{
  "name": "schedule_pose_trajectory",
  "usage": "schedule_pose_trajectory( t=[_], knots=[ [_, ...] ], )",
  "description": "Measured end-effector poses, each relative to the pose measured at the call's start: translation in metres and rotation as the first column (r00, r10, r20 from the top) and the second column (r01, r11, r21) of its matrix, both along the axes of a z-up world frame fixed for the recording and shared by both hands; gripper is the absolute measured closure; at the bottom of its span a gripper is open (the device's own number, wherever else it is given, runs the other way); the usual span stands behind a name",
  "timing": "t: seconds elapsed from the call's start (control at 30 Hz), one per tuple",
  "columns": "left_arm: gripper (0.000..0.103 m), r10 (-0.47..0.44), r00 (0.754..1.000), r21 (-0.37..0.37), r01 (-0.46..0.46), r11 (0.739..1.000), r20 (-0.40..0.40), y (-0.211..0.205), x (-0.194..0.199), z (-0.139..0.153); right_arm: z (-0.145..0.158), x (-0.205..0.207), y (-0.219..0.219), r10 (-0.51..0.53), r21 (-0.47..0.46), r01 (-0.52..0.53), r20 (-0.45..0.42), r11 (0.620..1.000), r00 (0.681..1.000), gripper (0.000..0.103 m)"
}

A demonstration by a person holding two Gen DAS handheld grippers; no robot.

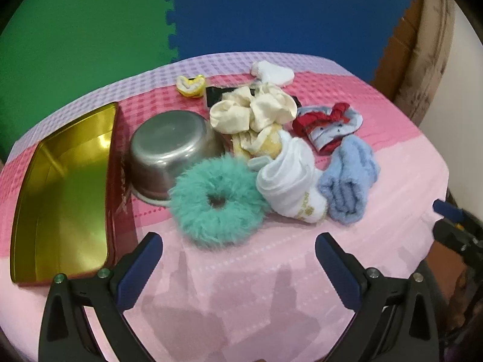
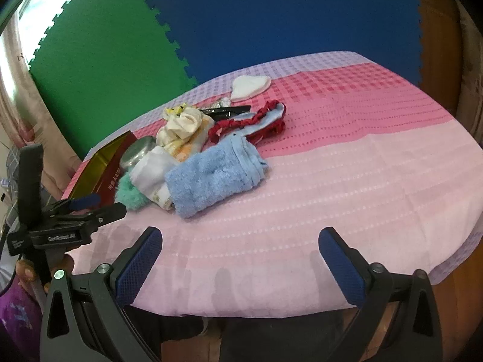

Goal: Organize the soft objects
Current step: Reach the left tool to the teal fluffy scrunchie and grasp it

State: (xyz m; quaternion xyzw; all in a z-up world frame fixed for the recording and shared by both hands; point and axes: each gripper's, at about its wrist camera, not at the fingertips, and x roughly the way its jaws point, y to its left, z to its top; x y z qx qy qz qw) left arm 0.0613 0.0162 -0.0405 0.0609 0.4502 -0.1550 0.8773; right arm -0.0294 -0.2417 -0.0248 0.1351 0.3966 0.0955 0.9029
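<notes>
A pile of soft things lies on the pink cloth: a teal fluffy scrunchie (image 1: pixel 215 202) (image 2: pixel 129 193), a rolled white sock (image 1: pixel 289 181) (image 2: pixel 151 172), a folded light-blue towel (image 1: pixel 350 178) (image 2: pixel 211 178), a cream satin scrunchie (image 1: pixel 253 108) (image 2: pixel 181 125), a red-and-blue frilled piece (image 1: pixel 327 126) (image 2: pixel 253 120) and a white pad (image 1: pixel 273 72) (image 2: pixel 250 86). My left gripper (image 1: pixel 238 256) (image 2: pixel 99 206) hovers open just short of the teal scrunchie, holding nothing. Over the near table edge my right gripper (image 2: pixel 240 253) (image 1: pixel 446 220) is open and empty, short of the blue towel.
A gold tin (image 1: pixel 66 199) (image 2: pixel 99 163) with a red side sits at the left, beside an upturned steel bowl (image 1: pixel 169 150) (image 2: pixel 135 152). A small yellow item (image 1: pixel 191 86) and a black clip (image 1: pixel 217 93) lie behind the pile. Green and blue foam mats cover the floor beyond.
</notes>
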Motion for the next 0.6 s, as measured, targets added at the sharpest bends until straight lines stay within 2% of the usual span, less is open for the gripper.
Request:
schedule_pose_trajectory(
  t=[0.17,0.4,0.5,0.53,0.6],
  knots=[
    [0.000,-0.045,0.999,0.051,0.047,0.998,-0.025,0.003,0.016,-0.013,-0.003,0.001,-0.001,0.000,0.002,0.000,-0.006,1.000,1.000,0.000],
    [0.001,-0.044,0.999,0.083,0.046,0.995,-0.026,0.007,0.035,-0.022,-0.011,0.004,-0.003,0.000,0.005,0.000,-0.029,1.000,1.000,0.000],
    [0.001,-0.032,0.999,0.114,0.032,0.993,0.000,0.002,0.039,-0.024,-0.014,0.005,-0.004,-0.001,0.008,0.001,-0.039,1.000,0.999,0.000],
    [0.002,-0.029,1.000,0.140,0.028,0.990,0.009,0.000,0.039,-0.027,-0.015,0.006,-0.004,-0.002,0.008,0.002,-0.041,1.000,0.999,0.000],
    [0.014,-0.033,0.999,0.175,0.028,0.984,0.021,-0.005,0.040,-0.030,-0.016,0.006,-0.004,-0.001,0.008,0.001,-0.045,1.000,0.999,0.000]
  ],
)
